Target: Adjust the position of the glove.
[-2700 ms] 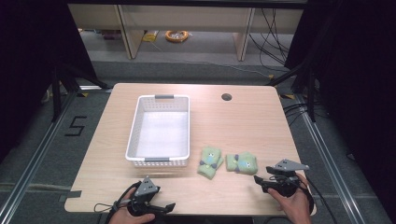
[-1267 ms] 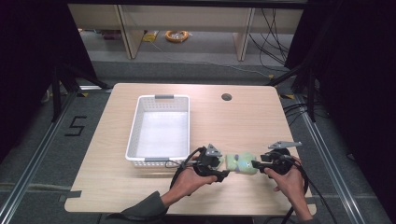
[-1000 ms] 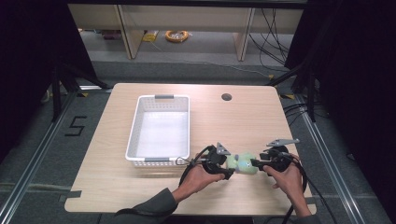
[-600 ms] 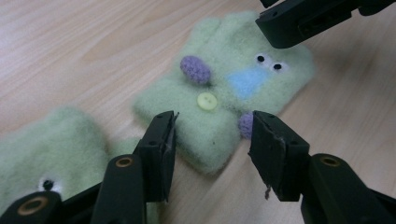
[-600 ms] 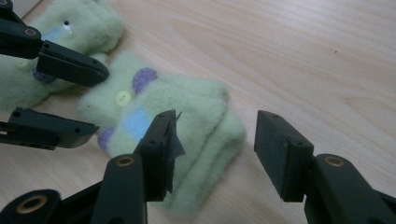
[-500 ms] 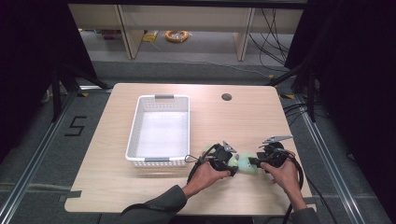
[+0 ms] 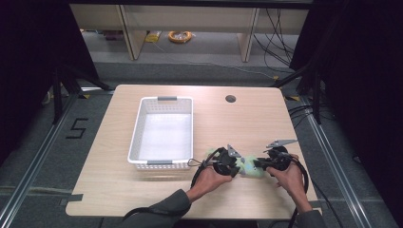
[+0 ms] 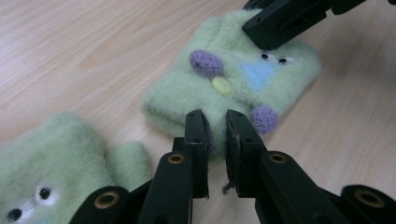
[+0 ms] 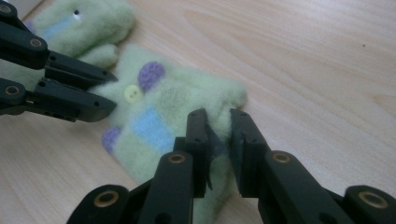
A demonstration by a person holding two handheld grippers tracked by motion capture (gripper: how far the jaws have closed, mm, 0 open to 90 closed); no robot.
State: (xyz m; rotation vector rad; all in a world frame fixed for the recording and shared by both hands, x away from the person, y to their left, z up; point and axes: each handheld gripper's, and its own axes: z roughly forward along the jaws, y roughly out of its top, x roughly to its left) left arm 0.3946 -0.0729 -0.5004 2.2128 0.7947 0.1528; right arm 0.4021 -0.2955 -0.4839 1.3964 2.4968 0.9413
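Pale wood tabletop (image 7: 119, 190) carries everything, and nearest the person both grippers have just been closing on one green mitten (image 8: 233, 86) at the front edge. The left gripper (image 8: 215, 126) pinches a little fleece at the mitten's cuff end; the right gripper (image 9: 218, 128) is clamped on a fold at the opposite end. Each bite looks shallow, so a lift could let soft fleece slide out of one side and leave the mitten dangling, or pulling the hands apart could stretch it free. A second mitten (image 8: 51, 154) lies just beside the first and may get dragged along. Farther back, the white basket (image 7: 161, 164) has a raised rim that a sagging mitten could catch.
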